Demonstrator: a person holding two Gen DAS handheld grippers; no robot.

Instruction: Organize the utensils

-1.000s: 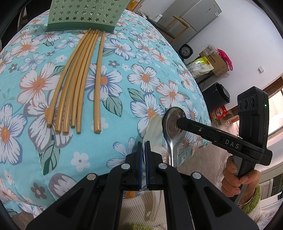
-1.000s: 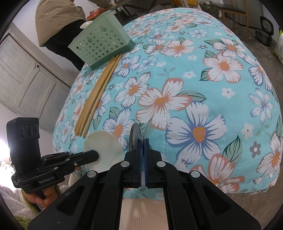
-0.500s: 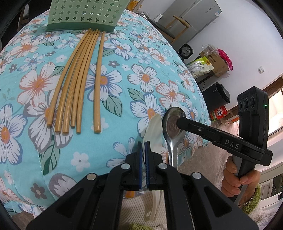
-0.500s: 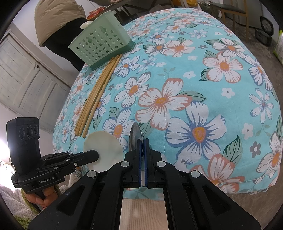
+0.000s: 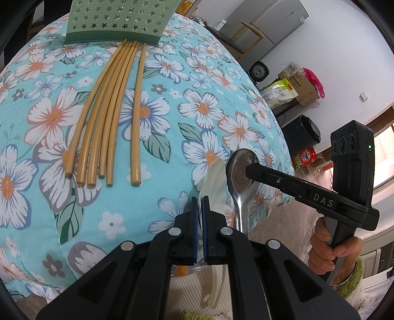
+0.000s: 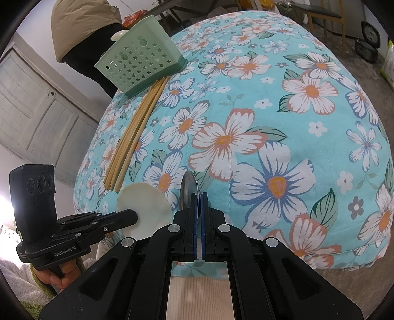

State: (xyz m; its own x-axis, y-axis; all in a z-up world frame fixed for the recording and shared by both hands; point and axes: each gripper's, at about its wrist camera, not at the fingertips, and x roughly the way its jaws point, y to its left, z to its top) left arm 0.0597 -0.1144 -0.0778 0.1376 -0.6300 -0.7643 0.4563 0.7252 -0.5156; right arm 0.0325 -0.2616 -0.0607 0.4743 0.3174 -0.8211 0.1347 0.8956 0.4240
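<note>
My left gripper is shut on a cream plastic spoon, held edge-on at the table's near edge; its bowl shows in the right wrist view. My right gripper is shut on a steel spoon, whose bowl shows in the left wrist view right beside the cream spoon. Several bamboo chopsticks lie side by side on the floral tablecloth, their far tips at a green star-punched basket, also in the right wrist view.
The table's near edge drops off just beyond both grippers. A person in a beige coat stands behind the basket. A chair, boxes and bags stand on the floor to the right.
</note>
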